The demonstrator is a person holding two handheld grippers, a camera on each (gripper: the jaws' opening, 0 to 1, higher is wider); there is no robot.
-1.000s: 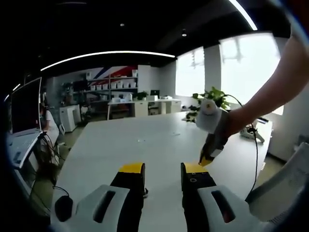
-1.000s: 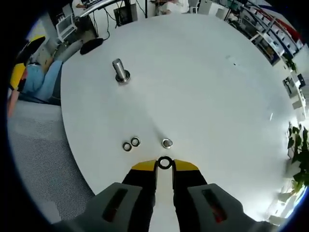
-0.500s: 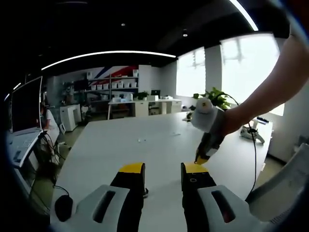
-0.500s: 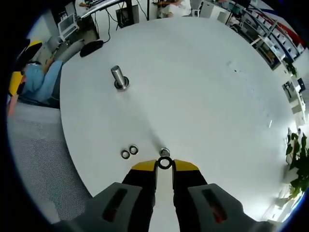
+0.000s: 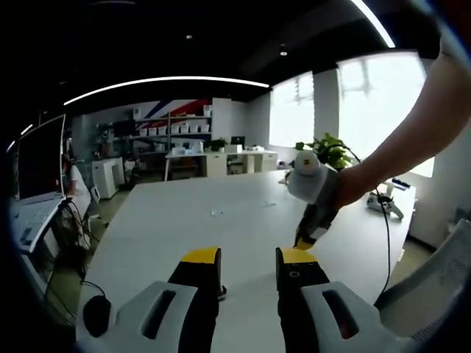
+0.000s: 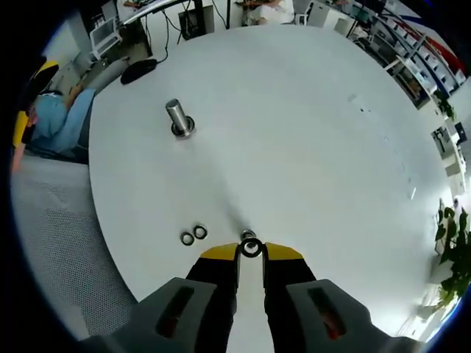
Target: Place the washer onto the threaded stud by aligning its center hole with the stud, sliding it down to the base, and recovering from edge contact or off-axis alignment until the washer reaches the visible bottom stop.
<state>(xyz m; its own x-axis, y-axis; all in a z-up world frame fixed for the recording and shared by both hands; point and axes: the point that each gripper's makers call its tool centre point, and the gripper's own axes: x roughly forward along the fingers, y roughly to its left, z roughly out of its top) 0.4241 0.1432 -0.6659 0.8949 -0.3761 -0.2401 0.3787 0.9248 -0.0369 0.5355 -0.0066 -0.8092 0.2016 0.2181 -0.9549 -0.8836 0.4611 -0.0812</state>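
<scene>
My right gripper (image 6: 251, 250) is shut on a small metal washer (image 6: 251, 248), pinched edge-on between its yellow tips above the white table (image 6: 309, 140). The threaded stud (image 6: 178, 118) stands upright on its round base, far up and to the left of that washer. Two loose washers (image 6: 193, 235) lie side by side on the table left of the tips, and another (image 6: 248, 235) peeks out just beyond them. In the left gripper view my left gripper (image 5: 247, 259) is open with nothing between its jaws. The right gripper (image 5: 307, 237) shows there, hanging over the table.
A mesh chair (image 6: 51, 220) and a person's blue sleeve (image 6: 55, 121) sit at the table's left edge. A black mouse (image 6: 137, 70) lies near the far rim. A plant (image 5: 324, 149) and a cable (image 5: 388, 220) sit at the table's right side; shelves and desks line the back wall.
The right gripper has risen and drawn away with the washer held; the stud and loose washers sit slightly lower and smaller. In the left gripper view it drifted left.
</scene>
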